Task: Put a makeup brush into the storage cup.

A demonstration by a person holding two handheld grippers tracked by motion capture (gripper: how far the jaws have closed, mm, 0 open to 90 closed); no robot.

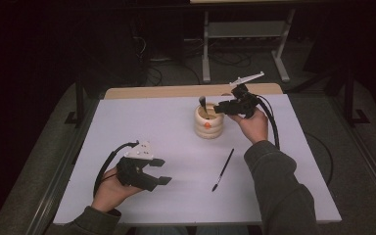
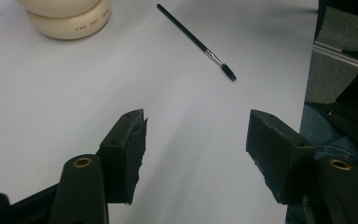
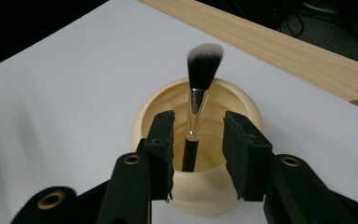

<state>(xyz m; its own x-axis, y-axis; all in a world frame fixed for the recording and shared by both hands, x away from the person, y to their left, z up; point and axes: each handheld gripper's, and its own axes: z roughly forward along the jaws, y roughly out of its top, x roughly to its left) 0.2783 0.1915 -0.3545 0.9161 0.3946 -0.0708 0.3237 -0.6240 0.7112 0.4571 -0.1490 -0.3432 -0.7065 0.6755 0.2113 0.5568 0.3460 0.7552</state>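
Near the surface's (image 1: 127, 122) front edge, the left gripper (image 1: 160, 170) rested with jaws apart, empty. A thin brush (image 1: 223, 169) lay beyond, bristles toward the front. Farther back, the right gripper (image 3: 196, 149) stood unclamped around the makeup brush (image 3: 199, 100), upright in the cream holder (image 3: 149, 116), bristles up; backing straight off should avoid tipping it.

Lower handle of the makeup brush (image 3: 199, 93) hidden inside the holder (image 3: 154, 116)
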